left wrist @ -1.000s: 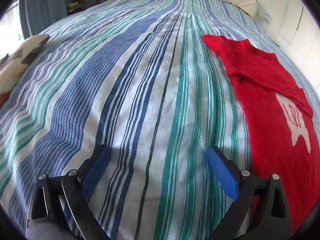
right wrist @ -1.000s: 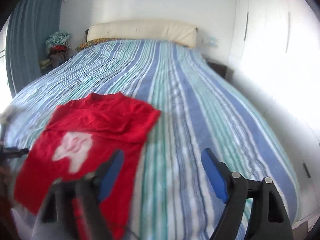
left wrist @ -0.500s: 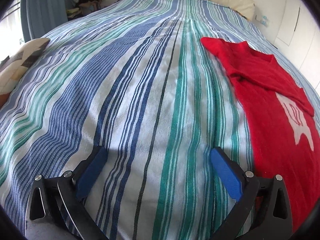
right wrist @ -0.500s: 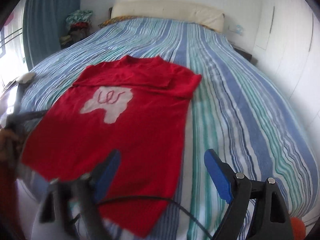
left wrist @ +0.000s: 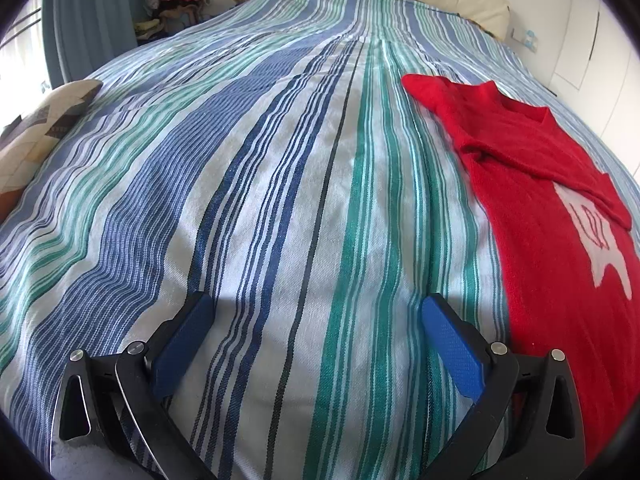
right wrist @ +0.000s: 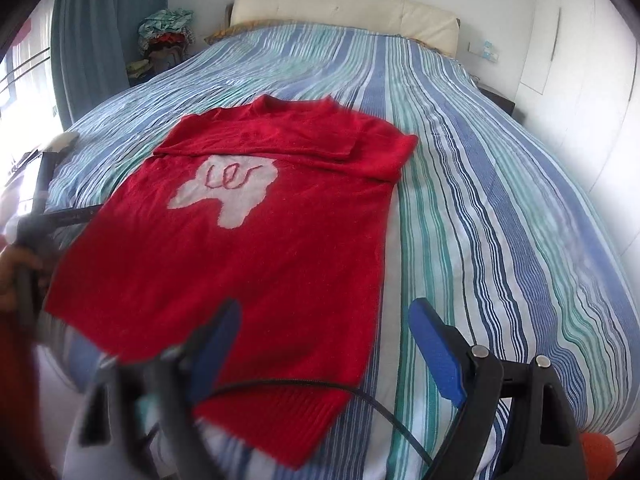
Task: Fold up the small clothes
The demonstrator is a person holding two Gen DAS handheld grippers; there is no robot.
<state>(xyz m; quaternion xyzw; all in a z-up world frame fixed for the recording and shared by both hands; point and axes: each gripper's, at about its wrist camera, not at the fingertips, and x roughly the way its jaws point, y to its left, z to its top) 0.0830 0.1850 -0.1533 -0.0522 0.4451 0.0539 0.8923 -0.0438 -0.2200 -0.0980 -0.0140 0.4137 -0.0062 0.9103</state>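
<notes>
A small red sweater (right wrist: pixel 256 248) with a pale patch on its chest lies flat on the striped bedspread, both sleeves folded across its top. In the left wrist view the red sweater (left wrist: pixel 560 240) fills the right side. My right gripper (right wrist: pixel 324 316) hovers open over the sweater's near right hem corner, nothing between its blue pads. My left gripper (left wrist: pixel 316 304) is open above bare bedspread, to the left of the sweater's edge. At the far left of the right wrist view a hand (right wrist: pixel 12 276) holds the left gripper's dark frame.
The striped bed (left wrist: pixel 240 184) runs back to a cream headboard (right wrist: pixel 344 12). A patterned cushion (left wrist: pixel 40 128) lies at the left edge. A heap of clothes (right wrist: pixel 164 36) stands by the blue curtain. A white wall borders the right side. A black cable (right wrist: pixel 360 396) crosses the hem.
The right gripper has swung left and come down closer to the bed, so the sweater now fills its view. The left gripper has stayed where it was. Both stay open.
</notes>
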